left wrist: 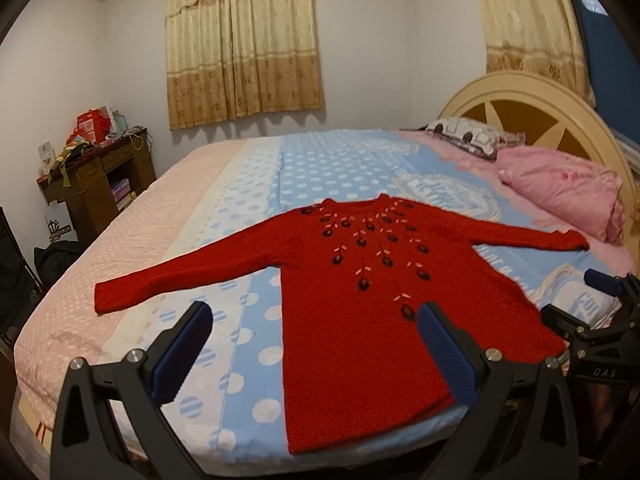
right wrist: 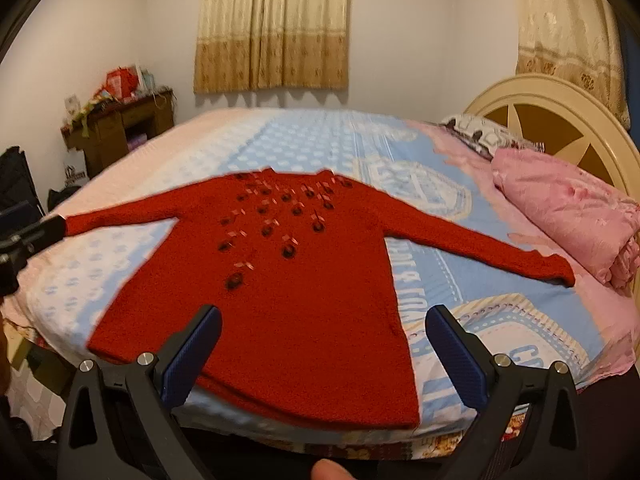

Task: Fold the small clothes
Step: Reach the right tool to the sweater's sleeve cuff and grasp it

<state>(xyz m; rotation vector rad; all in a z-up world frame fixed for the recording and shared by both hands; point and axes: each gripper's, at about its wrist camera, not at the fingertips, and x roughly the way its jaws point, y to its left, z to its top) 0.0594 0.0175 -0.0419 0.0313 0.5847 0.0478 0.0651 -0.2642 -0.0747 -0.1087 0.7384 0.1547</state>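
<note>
Fold not started, judging by the layout. Red sweater [left wrist: 360, 320] lies flat and face up on the bed [left wrist: 192, 200], hem at the near edge, neckline pointing toward the far edge. Embroidered yoke is visible, so nothing is turned over yet.

Both sleeves are fully spread:
- left sleeve [left wrist: 172, 276] runs out toward the bed's left edge, cuff on the pink strip of the cover
- right sleeve [right wrist: 500, 252] runs toward the headboard side, cuff just beside the pink folded quilt [right wrist: 568, 216], apparently not touching

No crease or overlap anywhere on the body panel. Minor ripple at the near hem in the right wrist view, otherwise smooth.

Tools:
- left gripper [left wrist: 316, 344]: fingers well apart, nothing between them, hovering above the near edge over the sweater's lower left part
- right gripper [right wrist: 324, 348]: fingers well apart, nothing held, hovering above the hem near the sweater's lower right

Neither touches fabric as far as I can tell.

Done: the garment looks spread and aligned. Left: everything else, meaning both sleeves in across the body, then the body folded, likely hem up toward the neckline. Knit looks thick and limp; I expect the sleeves to drag if pinched only at the cuff.
</note>
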